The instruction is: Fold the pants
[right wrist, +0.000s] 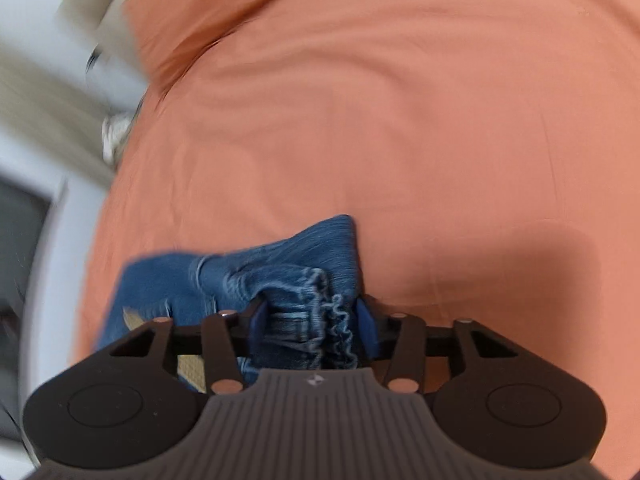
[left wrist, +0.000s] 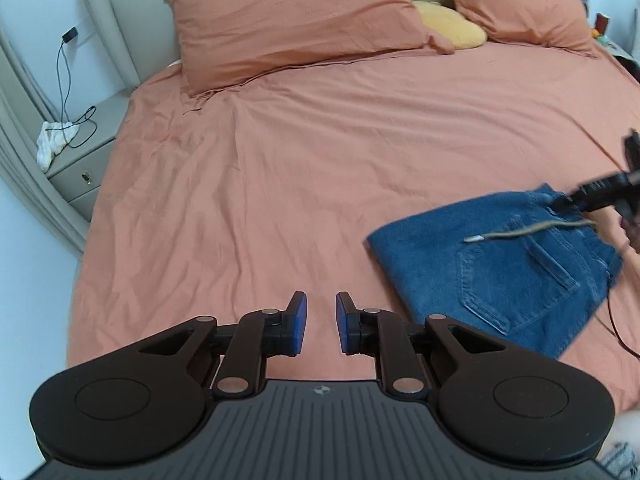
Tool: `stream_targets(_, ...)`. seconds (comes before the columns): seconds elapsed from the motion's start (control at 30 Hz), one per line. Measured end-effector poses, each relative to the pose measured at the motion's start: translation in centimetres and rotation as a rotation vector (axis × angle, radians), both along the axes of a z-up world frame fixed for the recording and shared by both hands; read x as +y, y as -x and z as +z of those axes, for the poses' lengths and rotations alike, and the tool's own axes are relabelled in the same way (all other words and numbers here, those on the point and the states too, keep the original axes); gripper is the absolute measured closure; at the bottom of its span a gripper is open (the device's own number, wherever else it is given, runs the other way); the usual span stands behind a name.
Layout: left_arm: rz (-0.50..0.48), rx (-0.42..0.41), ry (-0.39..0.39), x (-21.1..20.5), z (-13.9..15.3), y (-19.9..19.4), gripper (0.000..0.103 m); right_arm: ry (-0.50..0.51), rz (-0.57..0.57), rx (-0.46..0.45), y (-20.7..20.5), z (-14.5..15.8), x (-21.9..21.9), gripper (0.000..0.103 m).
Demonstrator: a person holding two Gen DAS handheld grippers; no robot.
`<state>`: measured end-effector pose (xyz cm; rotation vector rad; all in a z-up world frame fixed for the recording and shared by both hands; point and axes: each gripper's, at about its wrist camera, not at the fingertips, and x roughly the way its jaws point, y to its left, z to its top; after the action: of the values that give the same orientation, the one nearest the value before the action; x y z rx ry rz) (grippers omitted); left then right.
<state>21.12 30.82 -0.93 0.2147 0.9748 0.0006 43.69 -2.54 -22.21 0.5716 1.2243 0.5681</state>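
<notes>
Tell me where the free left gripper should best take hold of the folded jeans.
Probably the bare folded corner of the jeans, coming in low from the open bedspread side. That edge lies flat and unobstructed nearest the left gripper, whose jaws stand apart and empty. The right gripper already has the bunched waistband between its fingers at the far end.

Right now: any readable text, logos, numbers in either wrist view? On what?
No legible text in either view.
Left pillow: white embroidered script along its top edge, too distorted to read.
Left gripper body: small round emblem, no letters.
Right gripper body: same emblem, no letters.
Jeans: no label or tag visible.
</notes>
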Motion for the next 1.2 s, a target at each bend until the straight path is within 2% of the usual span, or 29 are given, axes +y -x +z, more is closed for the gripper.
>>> stream_targets(0.07, -0.005, -0.018, 0.050, -0.8, -0.1, 0.9, 0.082, 0.006, -0.007, 0.030, -0.2, 0.2, 0.2, 0.056)
stream_targets(0.17, -0.016, -0.038, 0.138, -2.7, -1.1, 1.7, 0.082, 0.083, 0.028, -0.019, 0.5, 2.2, 1.0, 0.050)
stream_targets(0.33, -0.058, -0.022, 0.213, -6.6, -4.7, 1.8, 0.082, 0.222, 0.159, -0.271, 4.6, 7.6, 2.0, 0.050)
stream_targets(0.43, -0.080, -0.006, 0.223, -8.7, -6.9, 2.0, 0.082, 0.271, 0.243, -0.412, 8.3, 10.1, 2.1, 0.053)
stream_targets(0.57, -0.069, 0.024, 0.271, -9.9, -10.1, 2.8, 0.082, 0.345, 0.325, -0.577, 13.5, 11.5, 2.7, 0.056)
stream_targets(0.63, -0.054, 0.029, 0.288, -10.3, -11.5, 3.3, 0.082, 0.378, 0.356, -0.630, 15.6, 11.3, 2.8, 0.064)
stream_targets(0.67, -0.043, 0.034, 0.296, -10.4, -12.2, 3.5, 0.082, 0.394, 0.372, -0.643, 16.5, 10.9, 3.0, 0.068)
stream_targets(0.73, -0.026, 0.054, 0.295, -10.7, -13.6, 3.7, 0.082, 0.417, 0.393, -0.644, 17.7, 9.7, 3.2, 0.071)
stream_targets(0.8, 0.004, 0.078, 0.277, -11.0, -15.2, 3.8, 0.082, 0.454, 0.386, -0.630, 18.4, 8.0, 2.9, 0.068)
stream_targets(0.93, 0.097, 0.100, 0.310, -10.5, -17.2, 3.4, 0.083, 0.405, 0.324, -0.538, 18.1, 4.7, 1.9, 0.066)
stream_targets(1.0, 0.115, 0.100, 0.287, -10.9, -16.9, 3.3, 0.083, 0.391, 0.297, -0.520, 17.7, 4.5, 1.8, 0.066)
stream_targets(1.1, 0.120, 0.071, 0.236, -12.0, -15.5, 3.8, 0.082, 0.428, 0.311, -0.527, 17.7, 5.4, 2.4, 0.066)
stream_targets(1.2, 0.139, 0.032, 0.236, -12.3, -13.4, 5.2, 0.075, 0.430, 0.315, -0.549, 18.5, 7.5, 2.4, 0.064)
